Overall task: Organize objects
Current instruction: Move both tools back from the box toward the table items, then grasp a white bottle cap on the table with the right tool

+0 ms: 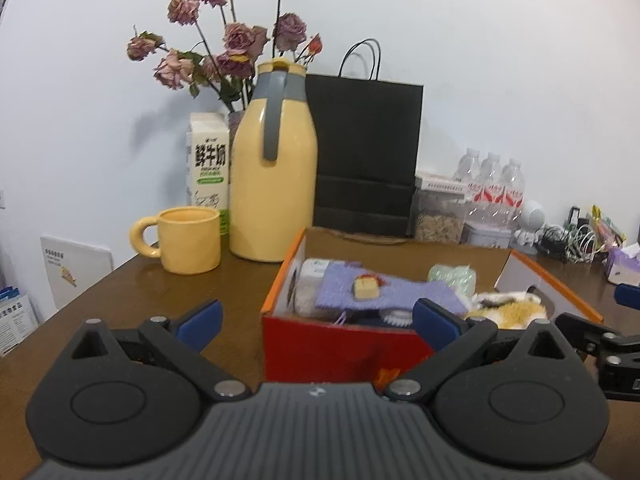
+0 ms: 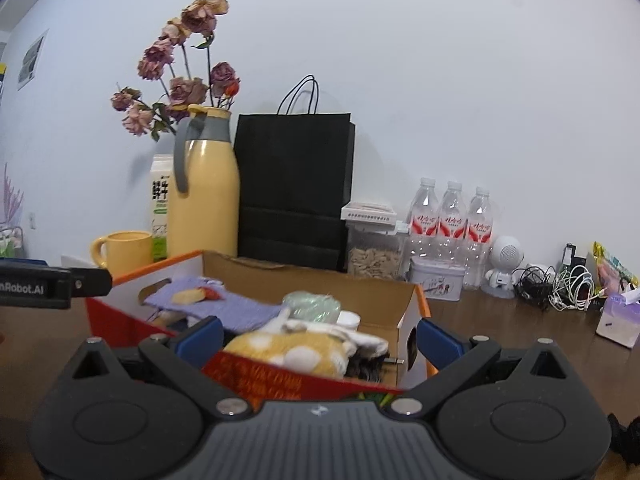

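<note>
An open red-and-orange cardboard box [image 1: 340, 344] [image 2: 256, 376] stands on the brown table, filled with soft items: a purple knitted cloth [image 1: 360, 290] [image 2: 232, 308], a pale green bundle [image 1: 454, 278] [image 2: 312, 304] and a yellow spotted plush [image 1: 516, 310] [image 2: 288, 350]. My left gripper [image 1: 316, 320] is open, just in front of the box's left front corner. My right gripper [image 2: 320, 336] is open too, close to the box's near right wall, with the plush seen between its fingers. Neither holds anything. The right gripper's body [image 1: 600, 340] shows at the left view's right edge.
Behind the box stand a yellow mug [image 1: 188, 240], a yellow thermos jug [image 1: 276, 184], a milk carton [image 1: 208, 160], dried roses, a black paper bag [image 1: 368, 152], a snack jar [image 2: 374, 248], three water bottles [image 2: 452, 220], a tin, a white robot toy, cables and tissues [image 2: 618, 316].
</note>
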A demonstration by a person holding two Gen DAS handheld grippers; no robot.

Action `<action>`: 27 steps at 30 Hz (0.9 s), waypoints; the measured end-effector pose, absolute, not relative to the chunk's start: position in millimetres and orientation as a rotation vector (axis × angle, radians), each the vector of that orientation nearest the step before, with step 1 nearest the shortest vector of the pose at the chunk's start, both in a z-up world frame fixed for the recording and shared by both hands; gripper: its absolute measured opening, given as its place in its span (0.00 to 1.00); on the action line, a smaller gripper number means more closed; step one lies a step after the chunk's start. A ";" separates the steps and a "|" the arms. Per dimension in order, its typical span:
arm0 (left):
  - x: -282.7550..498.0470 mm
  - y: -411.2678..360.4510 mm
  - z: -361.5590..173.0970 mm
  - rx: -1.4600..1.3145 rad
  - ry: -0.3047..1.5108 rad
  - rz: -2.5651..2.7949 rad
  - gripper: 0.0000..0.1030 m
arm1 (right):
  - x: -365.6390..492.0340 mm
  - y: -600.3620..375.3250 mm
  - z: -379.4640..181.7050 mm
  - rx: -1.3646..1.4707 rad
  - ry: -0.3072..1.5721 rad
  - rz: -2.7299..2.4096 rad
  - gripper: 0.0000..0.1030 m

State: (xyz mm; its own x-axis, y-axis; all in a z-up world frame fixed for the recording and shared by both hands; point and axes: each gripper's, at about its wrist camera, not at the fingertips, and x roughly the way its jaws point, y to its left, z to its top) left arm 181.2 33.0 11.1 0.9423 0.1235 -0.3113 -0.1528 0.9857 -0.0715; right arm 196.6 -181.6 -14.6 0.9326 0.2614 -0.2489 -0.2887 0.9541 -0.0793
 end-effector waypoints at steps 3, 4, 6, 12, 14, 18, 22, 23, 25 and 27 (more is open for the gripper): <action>171.7 36.9 10.6 -0.096 0.323 0.142 1.00 | 186.1 -181.3 -17.9 -0.130 0.265 0.293 1.00; 167.1 38.3 10.6 -0.094 0.326 0.139 1.00 | 182.4 -181.2 -19.0 -0.134 0.270 0.291 1.00; 160.6 40.1 9.7 -0.084 0.338 0.134 1.00 | 175.5 -181.5 -21.4 -0.143 0.288 0.297 1.00; 140.3 46.2 7.3 -0.062 0.384 0.124 1.00 | 160.7 -184.6 -26.7 -0.132 0.368 0.335 1.00; 134.1 48.5 7.0 -0.060 0.403 0.122 1.00 | 158.1 -184.0 -29.1 -0.130 0.401 0.350 1.00; 123.5 53.8 5.7 -0.057 0.438 0.125 1.00 | 151.9 -179.4 -37.0 -0.134 0.470 0.380 1.00; 113.7 59.4 4.6 -0.051 0.455 0.133 1.00 | 149.5 -167.6 -45.3 -0.160 0.525 0.416 1.00; 111.6 61.0 4.4 -0.051 0.458 0.135 1.00 | 150.4 -163.7 -47.4 -0.168 0.540 0.422 1.00; 108.2 64.1 4.5 -0.054 0.462 0.140 1.00 | 153.6 -155.8 -51.4 -0.178 0.564 0.435 0.96; 104.7 67.7 4.4 -0.057 0.463 0.148 1.00 | 159.2 -148.2 -53.9 -0.184 0.586 0.446 0.90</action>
State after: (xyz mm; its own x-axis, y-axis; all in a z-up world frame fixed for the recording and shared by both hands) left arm 104.7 67.7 4.4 0.8844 0.1291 -0.4484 -0.1547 0.9877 -0.0208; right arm 159.2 -148.2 -53.9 0.7417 0.3528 -0.5704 -0.4558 0.8891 -0.0428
